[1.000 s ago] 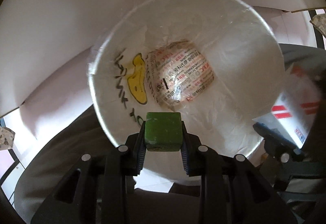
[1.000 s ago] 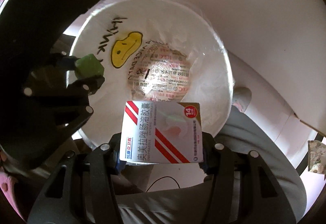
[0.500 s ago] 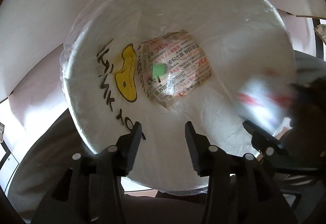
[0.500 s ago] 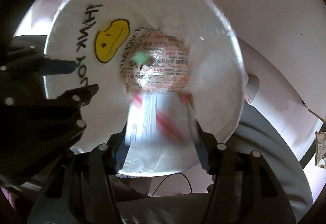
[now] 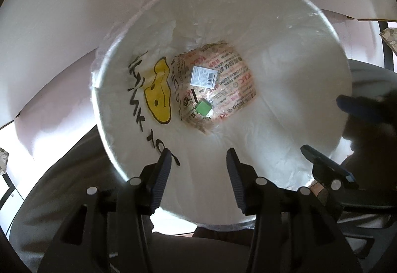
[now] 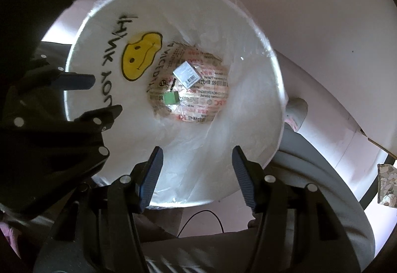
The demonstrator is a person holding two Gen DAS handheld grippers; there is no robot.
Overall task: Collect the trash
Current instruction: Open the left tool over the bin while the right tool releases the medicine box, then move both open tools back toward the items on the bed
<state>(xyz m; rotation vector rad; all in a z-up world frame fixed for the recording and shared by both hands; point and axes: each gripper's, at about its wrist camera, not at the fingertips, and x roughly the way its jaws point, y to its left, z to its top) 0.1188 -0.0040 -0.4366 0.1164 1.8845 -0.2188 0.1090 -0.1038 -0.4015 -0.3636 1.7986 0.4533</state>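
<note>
Both tools hung over the mouth of the lined bin (image 5: 330,89), so released items fell straight in. The left gripper (image 5: 198,173) and right gripper (image 6: 197,173) were spread and empty. At frame centre, on the bin floor, lay the green block (image 5: 203,107) and the flat white box (image 5: 204,76), its long axis running left-right, slightly tilted.

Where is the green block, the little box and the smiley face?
green block (image 5: 203,107), left wrist view, its top face.
little box (image 5: 204,77), left wrist view, its printed side.
smiley face (image 6: 140,59), right wrist view, yellow middle.
</note>
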